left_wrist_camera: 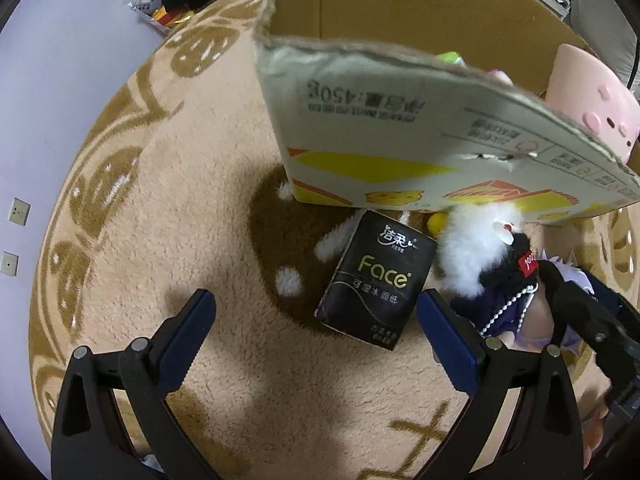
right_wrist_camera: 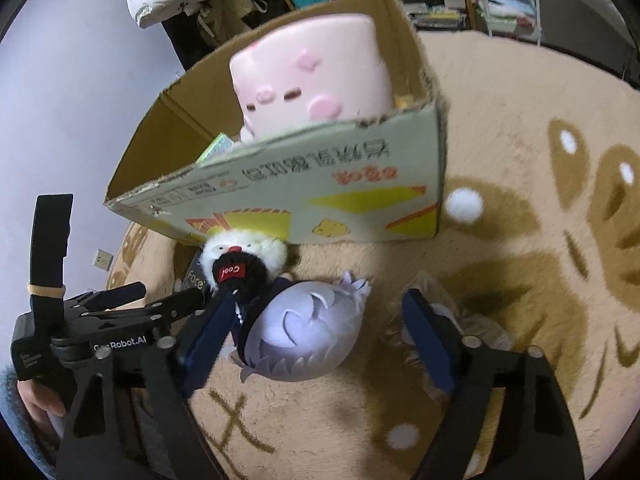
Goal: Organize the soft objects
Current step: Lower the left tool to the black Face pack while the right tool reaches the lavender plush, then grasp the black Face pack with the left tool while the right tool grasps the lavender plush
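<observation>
The box [right_wrist_camera: 304,200] stands open on the rug [right_wrist_camera: 520,120] with a pink plush [right_wrist_camera: 312,80] already inside, propped against the far right corner and rising above the rim, and something green and flat [right_wrist_camera: 218,146] lies lower down beside it; so part of the sorting looks done. Left on the rug, just in front of the box's near wall, are a tissue pack [left_wrist_camera: 378,276], a white fluffy toy [right_wrist_camera: 244,254] with a black piece bearing a red tag, and a lavender doll [right_wrist_camera: 304,332]. A small yellow thing [left_wrist_camera: 436,222] peeks out at the foot of the box; what it is I cannot tell. The right gripper [right_wrist_camera: 326,330] has its jaws wide apart, straddling the doll's head with nothing clamped yet; whether either finger touches the head I cannot tell. The left gripper [left_wrist_camera: 316,320] is likewise spread wide and holds nothing, hovering over bare rug with the tissue pack just ahead, nearer its right finger. The doll lies with its head toward the right wrist camera and its dark body running away toward the fluffy toy and the box, so its long axis runs roughly along the right gripper's reach, angled a little to the left. The tissue pack lies flat, label up, its long axis tilted from the box down toward the left gripper. By my judgement three soft items at least remain to go in, the doll likely next
</observation>
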`<action>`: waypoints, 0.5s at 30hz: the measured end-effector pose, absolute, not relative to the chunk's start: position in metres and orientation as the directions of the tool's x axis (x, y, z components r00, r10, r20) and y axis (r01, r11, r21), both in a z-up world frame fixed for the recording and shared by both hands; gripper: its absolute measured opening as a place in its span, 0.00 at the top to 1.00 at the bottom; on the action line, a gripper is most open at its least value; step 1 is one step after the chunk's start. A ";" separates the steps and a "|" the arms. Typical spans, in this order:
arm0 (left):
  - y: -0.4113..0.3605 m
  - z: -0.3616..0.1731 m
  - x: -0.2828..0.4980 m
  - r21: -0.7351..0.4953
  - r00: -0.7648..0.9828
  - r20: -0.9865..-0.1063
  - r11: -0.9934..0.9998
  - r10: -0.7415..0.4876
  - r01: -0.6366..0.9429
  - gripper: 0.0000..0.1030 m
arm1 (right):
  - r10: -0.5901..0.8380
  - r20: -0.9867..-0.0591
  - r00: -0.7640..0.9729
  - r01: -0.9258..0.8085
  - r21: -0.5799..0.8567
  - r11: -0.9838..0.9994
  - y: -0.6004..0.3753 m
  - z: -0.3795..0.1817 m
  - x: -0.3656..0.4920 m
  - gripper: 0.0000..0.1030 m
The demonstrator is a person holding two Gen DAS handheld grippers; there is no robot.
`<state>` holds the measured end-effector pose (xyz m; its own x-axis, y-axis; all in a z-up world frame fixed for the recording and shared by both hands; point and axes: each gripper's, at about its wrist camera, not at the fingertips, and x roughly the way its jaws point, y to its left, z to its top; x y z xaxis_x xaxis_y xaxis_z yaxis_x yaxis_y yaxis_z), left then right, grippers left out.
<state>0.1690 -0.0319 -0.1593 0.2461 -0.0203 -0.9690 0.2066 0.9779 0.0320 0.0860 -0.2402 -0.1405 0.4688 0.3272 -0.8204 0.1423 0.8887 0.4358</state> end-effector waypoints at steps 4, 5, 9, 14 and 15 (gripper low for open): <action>-0.037 -0.167 0.171 0.030 0.233 -0.972 0.974 -0.024 0.224 0.08 | 0.390 -0.811 0.436 0.139 0.489 0.861 -0.236 -0.151 0.091 0.35; -0.038 -0.169 0.171 0.030 0.230 -0.973 0.973 -0.024 0.229 0.15 | 0.395 -0.810 0.434 0.137 0.493 0.859 -0.235 -0.152 0.092 0.39; -0.042 -0.178 0.173 0.027 0.217 -0.976 0.973 -0.024 0.229 0.25 | 0.363 -0.817 0.448 0.119 0.457 0.882 -0.225 -0.147 0.090 0.41; -0.042 -0.176 0.170 0.058 0.254 -0.967 0.975 0.002 0.213 0.48 | 0.262 -0.825 0.501 0.063 0.337 0.940 -0.199 -0.135 0.085 0.42; -0.041 -0.176 0.171 0.067 0.259 -0.966 0.976 0.012 0.207 0.48 | 0.235 -0.826 0.513 0.051 0.302 0.952 -0.195 -0.133 0.084 0.43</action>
